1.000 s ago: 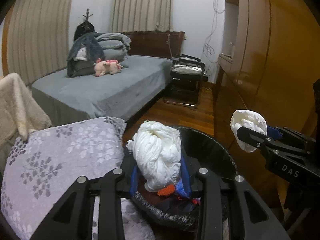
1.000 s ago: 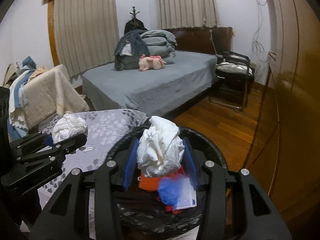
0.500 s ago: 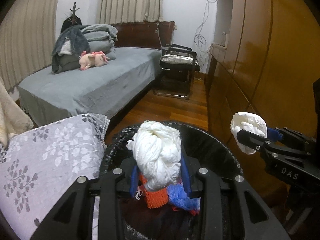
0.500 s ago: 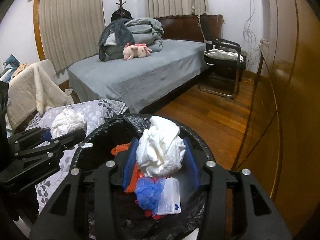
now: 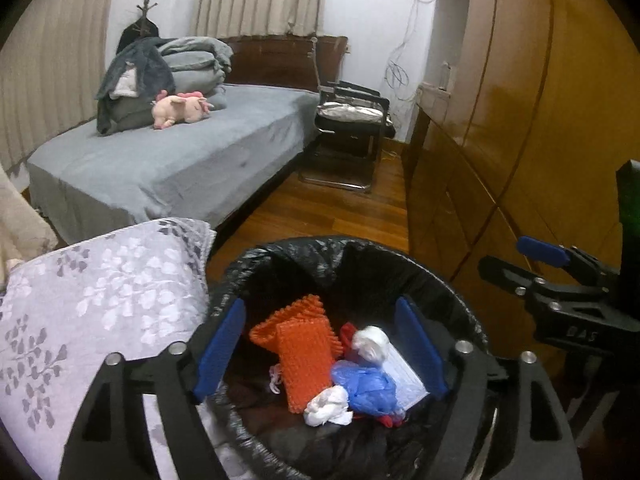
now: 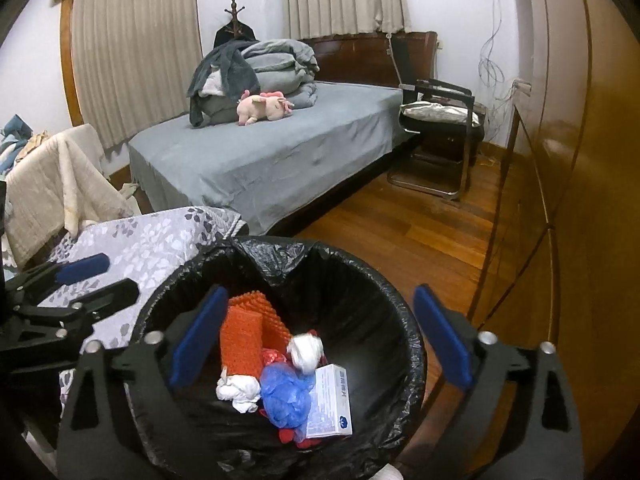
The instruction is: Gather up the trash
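Now: both wads [image 5: 370, 344] lie in bin [image 5: 360, 248], below left gripper [image 5: 320, 346] & right gripper [image 6: 318, 338]; jaws just opened wide, nothing held.

One bin [image 6: 404, 320] lined with one black bag holds two white paper wads [image 6: 306, 350] [image 6: 238, 390], one orange knobbly piece [image 6: 240, 344], one blue crumpled plastic bag [image 6: 286, 394], one small white box [image 6: 332, 402] and some red scraps too hidden to count. Two grippers, the left gripper [image 5: 320, 344] and the right gripper [image 6: 320, 344], each show two blue pads. One bed [image 6: 280, 160] carries one pink plush toy [image 6: 264, 108]. One chair [image 6: 440, 136], one floral cushion [image 5: 100, 300], one coat stand [image 6: 234, 20]
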